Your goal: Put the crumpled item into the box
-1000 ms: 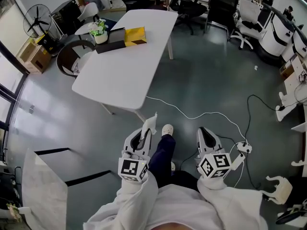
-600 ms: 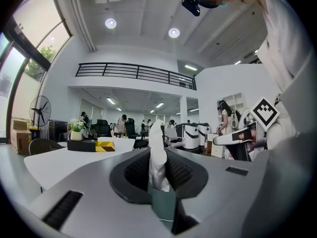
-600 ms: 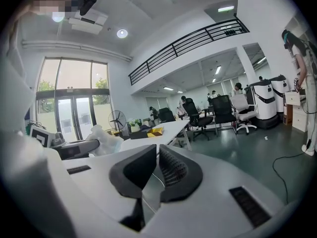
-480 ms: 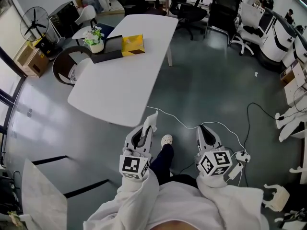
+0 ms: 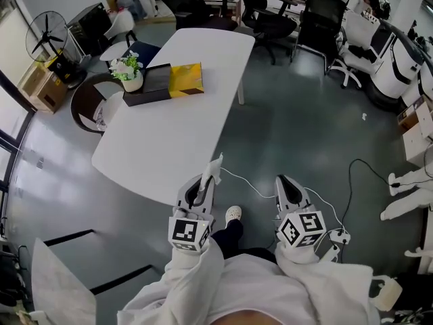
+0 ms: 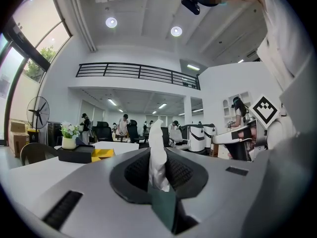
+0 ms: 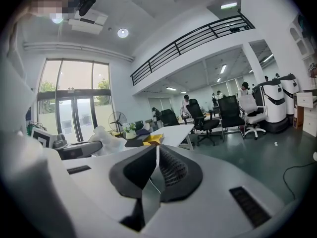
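Note:
A crumpled white tissue [image 5: 216,168] sticks up from my left gripper [image 5: 207,183], which is shut on it and held level over the floor just short of the white table [image 5: 169,134]. In the left gripper view the tissue [image 6: 157,148] stands pinched between the jaws. A yellow box [image 5: 186,80] lies on the far half of the table beside a black open box [image 5: 147,85]; the yellow box [image 6: 103,153] also shows ahead of the left jaws. My right gripper [image 5: 285,185] is alongside, shut with nothing in it [image 7: 157,165].
A potted plant [image 5: 127,73] stands by the black box. A brown chair [image 5: 84,103] sits at the table's left, a fan [image 5: 46,36] and cardboard box [image 5: 37,83] beyond. A white cable [image 5: 257,188] runs across the floor by my feet. Office chairs [image 5: 270,9] stand behind the table.
The person has walked toward the table, which now sits closer under both grippers. The left gripper still holds the tissue; the cable and power strip have slid back beside the feet.

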Available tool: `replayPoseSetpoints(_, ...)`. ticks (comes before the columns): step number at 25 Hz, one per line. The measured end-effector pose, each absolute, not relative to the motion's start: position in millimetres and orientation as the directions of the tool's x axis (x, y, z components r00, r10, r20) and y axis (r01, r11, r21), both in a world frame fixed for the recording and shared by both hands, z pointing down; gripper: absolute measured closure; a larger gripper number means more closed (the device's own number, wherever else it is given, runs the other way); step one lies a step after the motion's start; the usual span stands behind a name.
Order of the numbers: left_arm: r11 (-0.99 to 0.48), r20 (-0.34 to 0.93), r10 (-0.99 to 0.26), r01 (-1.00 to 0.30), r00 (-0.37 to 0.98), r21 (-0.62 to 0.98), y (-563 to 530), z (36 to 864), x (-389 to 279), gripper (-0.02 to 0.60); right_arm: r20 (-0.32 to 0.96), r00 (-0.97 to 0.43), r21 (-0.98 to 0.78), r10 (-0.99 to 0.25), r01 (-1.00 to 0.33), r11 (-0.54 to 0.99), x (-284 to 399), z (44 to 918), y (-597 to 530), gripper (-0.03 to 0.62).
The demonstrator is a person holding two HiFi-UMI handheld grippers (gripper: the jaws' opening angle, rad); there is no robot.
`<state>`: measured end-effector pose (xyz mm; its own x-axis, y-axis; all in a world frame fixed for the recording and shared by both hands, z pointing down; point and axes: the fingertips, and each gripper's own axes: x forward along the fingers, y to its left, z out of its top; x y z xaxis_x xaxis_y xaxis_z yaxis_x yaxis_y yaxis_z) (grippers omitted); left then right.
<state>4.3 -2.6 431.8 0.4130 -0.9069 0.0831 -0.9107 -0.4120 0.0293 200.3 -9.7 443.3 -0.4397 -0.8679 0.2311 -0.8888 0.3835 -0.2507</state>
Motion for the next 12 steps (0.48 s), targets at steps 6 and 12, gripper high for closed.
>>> replayPoseSetpoints(6, -0.423, 0.087, -0.902, -0.906, 0.423, 0.016, -49, 426, 4, 0.518, 0.223, -0.439, -0.257, -0.871, -0.888, 0.382, 198, 438, -56, 0.554)
replayPoseSetpoints(12, -0.428, 0.093, -0.899, -0.903, 0.429, 0.032, -87, 435, 3, 0.518, 0.229, -0.431, -0.269, -0.873, -0.89, 0.368, 198, 445, -95, 0.554)
